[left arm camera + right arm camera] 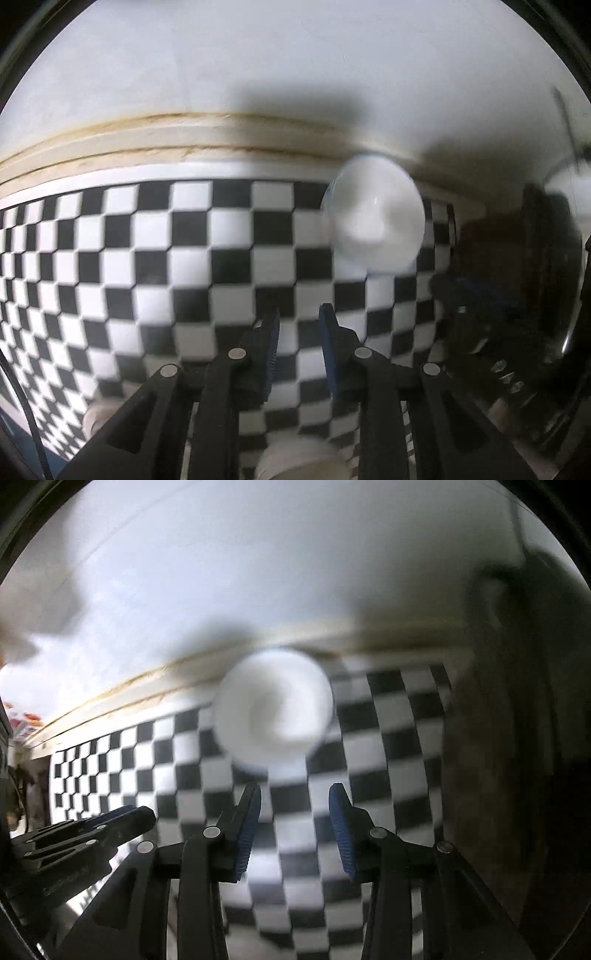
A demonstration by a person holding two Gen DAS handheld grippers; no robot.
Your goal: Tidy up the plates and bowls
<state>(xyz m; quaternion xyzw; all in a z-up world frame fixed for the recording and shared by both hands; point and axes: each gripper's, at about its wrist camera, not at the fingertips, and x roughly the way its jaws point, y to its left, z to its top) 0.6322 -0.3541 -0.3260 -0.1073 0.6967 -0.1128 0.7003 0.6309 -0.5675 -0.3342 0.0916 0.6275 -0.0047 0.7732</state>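
A white bowl [373, 214] stands on the black-and-white checkered cloth [147, 258] near the wall, ahead and right of my left gripper [299, 314]. The left gripper is open and empty, with a narrow gap between its blue pads. In the right wrist view the same bowl [273, 709] is blurred, just beyond and slightly left of my right gripper [295, 794], which is open wider and empty. The left gripper's black fingers [92, 830] show at the lower left of that view.
A white wall with a pale wooden ledge [184, 136] runs behind the cloth. A dark, blurred object [535, 258] stands at the right edge of the cloth, also in the right wrist view [517, 738]. Pale rounded shapes [295, 461] show under the left gripper.
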